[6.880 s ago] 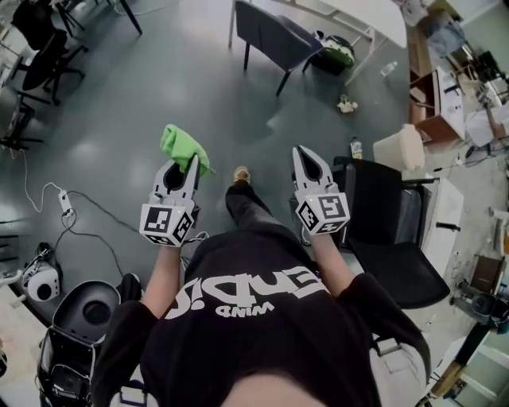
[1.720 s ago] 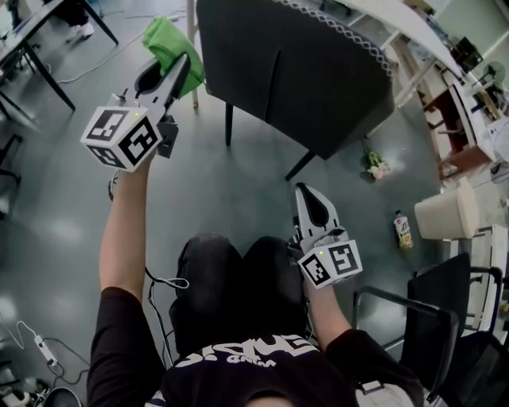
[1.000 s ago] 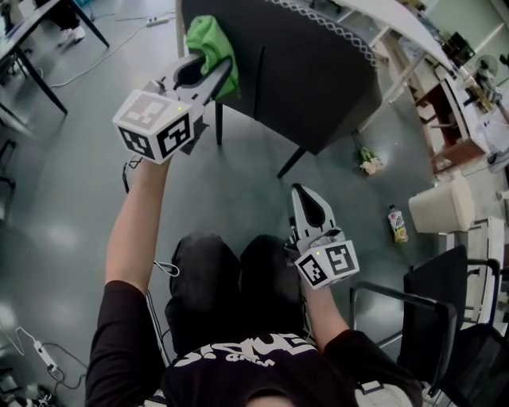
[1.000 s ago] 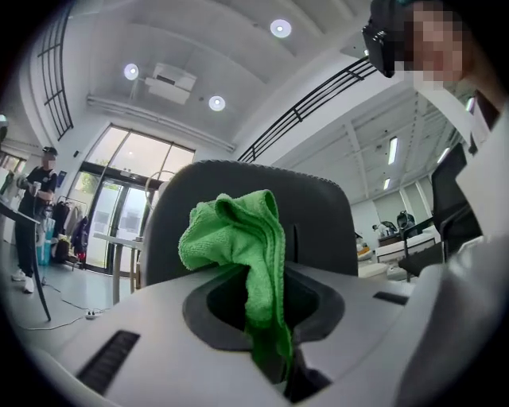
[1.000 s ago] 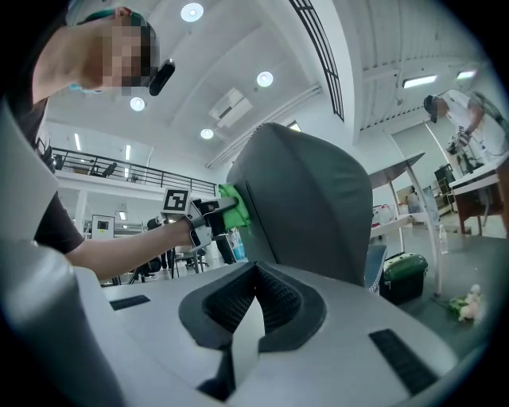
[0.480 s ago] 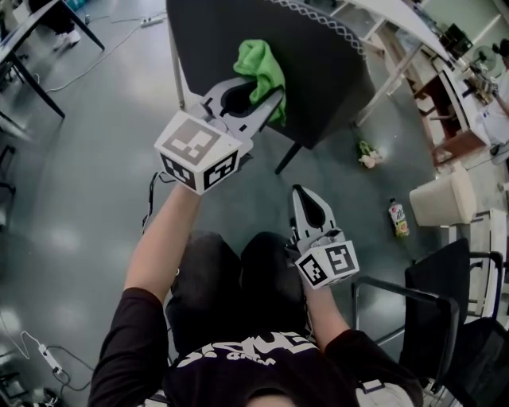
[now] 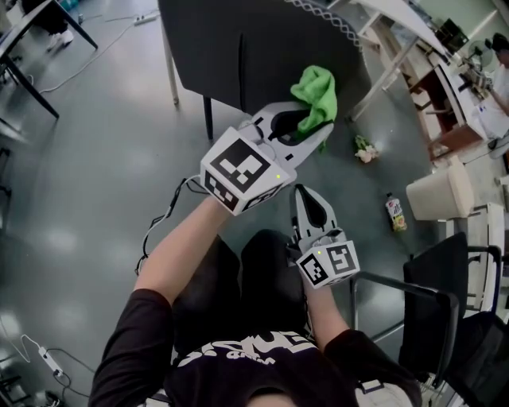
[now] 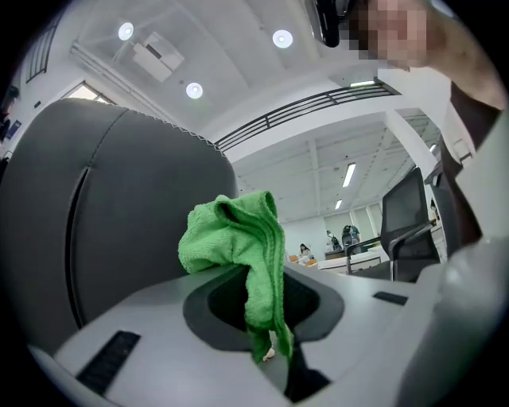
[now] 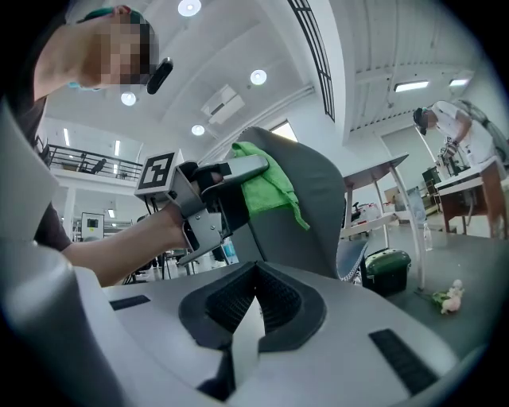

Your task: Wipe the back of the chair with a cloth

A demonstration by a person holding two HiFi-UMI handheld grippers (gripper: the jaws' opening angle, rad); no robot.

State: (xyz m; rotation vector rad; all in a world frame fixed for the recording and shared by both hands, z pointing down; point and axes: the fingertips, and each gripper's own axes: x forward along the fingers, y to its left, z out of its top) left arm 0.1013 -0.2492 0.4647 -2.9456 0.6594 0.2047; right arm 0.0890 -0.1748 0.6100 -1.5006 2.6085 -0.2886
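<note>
A dark grey chair back (image 7: 254,48) fills the top of the head view, and it rises as a grey slab (image 8: 119,222) in the left gripper view. My left gripper (image 7: 318,127) is shut on a green cloth (image 7: 314,91), which rests against the right part of the chair back. The cloth (image 8: 238,246) bunches out of the jaws. My right gripper (image 7: 305,208) hangs lower, near my lap, shut with nothing in it. From the right gripper view I see the cloth (image 9: 266,187) against the chair back (image 9: 310,207).
On the grey floor lie a bottle (image 7: 394,213) and a small toy (image 7: 366,148) to the right. A black office chair (image 7: 445,310) stands at lower right, a cream stool (image 7: 441,191) beside it. A desk (image 7: 382,16) stands behind the chair; a cable (image 7: 171,207) trails left.
My left gripper has swept the green cloth rightward and down across the chair back, from its left edge to its right side. The right gripper has stayed in place.
</note>
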